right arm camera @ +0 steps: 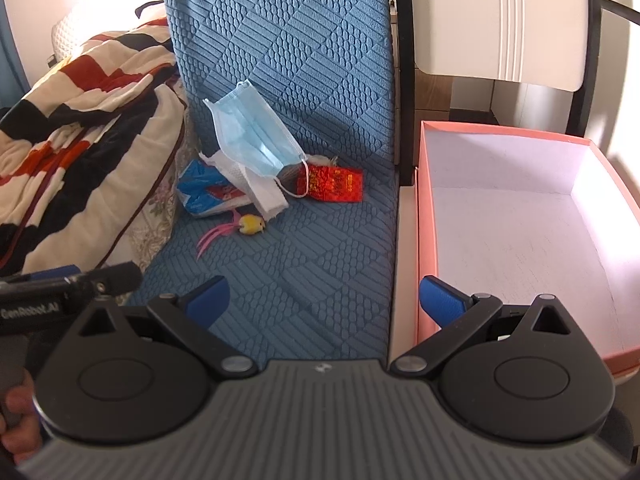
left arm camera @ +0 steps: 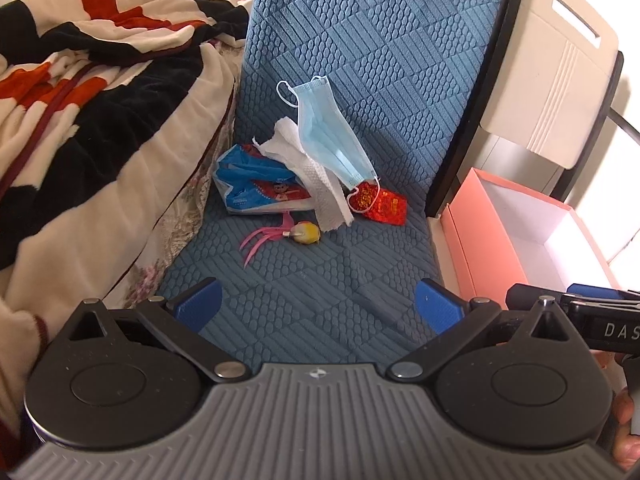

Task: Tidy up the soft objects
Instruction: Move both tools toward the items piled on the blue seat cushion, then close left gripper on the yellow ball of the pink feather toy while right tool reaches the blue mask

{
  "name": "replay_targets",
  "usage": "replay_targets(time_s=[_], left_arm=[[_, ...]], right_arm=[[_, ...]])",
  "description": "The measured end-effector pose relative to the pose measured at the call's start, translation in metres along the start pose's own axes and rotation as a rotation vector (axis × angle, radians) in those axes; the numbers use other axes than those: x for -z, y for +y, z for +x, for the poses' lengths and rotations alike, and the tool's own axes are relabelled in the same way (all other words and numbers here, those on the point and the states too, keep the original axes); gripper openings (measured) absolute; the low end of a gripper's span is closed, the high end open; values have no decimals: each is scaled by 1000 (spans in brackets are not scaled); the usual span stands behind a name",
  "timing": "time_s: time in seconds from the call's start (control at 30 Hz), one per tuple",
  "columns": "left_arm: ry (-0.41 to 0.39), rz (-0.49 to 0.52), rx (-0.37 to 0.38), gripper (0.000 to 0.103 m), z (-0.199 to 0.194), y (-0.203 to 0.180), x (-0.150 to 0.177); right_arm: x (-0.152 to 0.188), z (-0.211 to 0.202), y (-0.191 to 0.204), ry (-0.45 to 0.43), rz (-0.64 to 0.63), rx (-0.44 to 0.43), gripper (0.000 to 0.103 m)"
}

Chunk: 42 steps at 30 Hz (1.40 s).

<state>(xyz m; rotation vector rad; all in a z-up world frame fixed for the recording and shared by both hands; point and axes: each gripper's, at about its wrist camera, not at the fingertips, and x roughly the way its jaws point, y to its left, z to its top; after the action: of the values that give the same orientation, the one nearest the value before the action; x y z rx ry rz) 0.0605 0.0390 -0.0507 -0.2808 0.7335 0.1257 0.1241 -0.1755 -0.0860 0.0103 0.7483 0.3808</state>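
Note:
A small heap lies on the blue quilted seat cushion (left arm camera: 304,292) (right arm camera: 320,260): a light-blue face mask (left arm camera: 328,132) (right arm camera: 252,140) leaning on the backrest, crumpled white tissue (left arm camera: 316,172) (right arm camera: 264,188), a blue tissue pack (left arm camera: 256,188) (right arm camera: 204,192), a red foil packet (left arm camera: 384,204) (right arm camera: 336,184) and a yellow toy with pink feathers (left arm camera: 304,234) (right arm camera: 250,224). My left gripper (left arm camera: 318,306) hovers open in front of the heap, holding nothing. My right gripper (right arm camera: 324,300) is open too, straddling the cushion's right edge beside the pink box (right arm camera: 424,208).
The pink box (left arm camera: 464,240), white inside and holding nothing, stands right of the cushion. A red, black and cream blanket (left arm camera: 92,100) (right arm camera: 80,120) is piled on the left. A white chair back (left arm camera: 560,52) (right arm camera: 500,20) rises behind the box. A hand (right arm camera: 18,428) grips the left tool.

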Motion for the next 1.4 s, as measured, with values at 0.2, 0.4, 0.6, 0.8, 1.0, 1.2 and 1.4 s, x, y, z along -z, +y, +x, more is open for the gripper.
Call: replay_targets(time_s=[0.2, 0.4, 0.6, 0.8, 1.0, 1.2, 1.4], left_arm=[[-26, -4, -10, 103, 19, 2, -15], [-10, 5, -11, 103, 49, 2, -24], [-10, 20, -24, 103, 77, 1, -35], [10, 17, -39, 103, 101, 4, -38], [45, 9, -53, 103, 125, 8, -40], [86, 26, -77, 103, 152, 9, -41], [107, 25, -76, 103, 179, 7, -38]], right_arm=[[-13, 16, -1, -8, 3, -8, 103], [-24, 40, -2, 6, -16, -9, 103], [-38, 65, -8, 15, -17, -5, 103], [-52, 90, -12, 32, -5, -38, 103], [-61, 110, -12, 30, -25, -70, 103], [-73, 131, -17, 8, -23, -68, 103], [-89, 158, -28, 22, 27, -91, 85]])
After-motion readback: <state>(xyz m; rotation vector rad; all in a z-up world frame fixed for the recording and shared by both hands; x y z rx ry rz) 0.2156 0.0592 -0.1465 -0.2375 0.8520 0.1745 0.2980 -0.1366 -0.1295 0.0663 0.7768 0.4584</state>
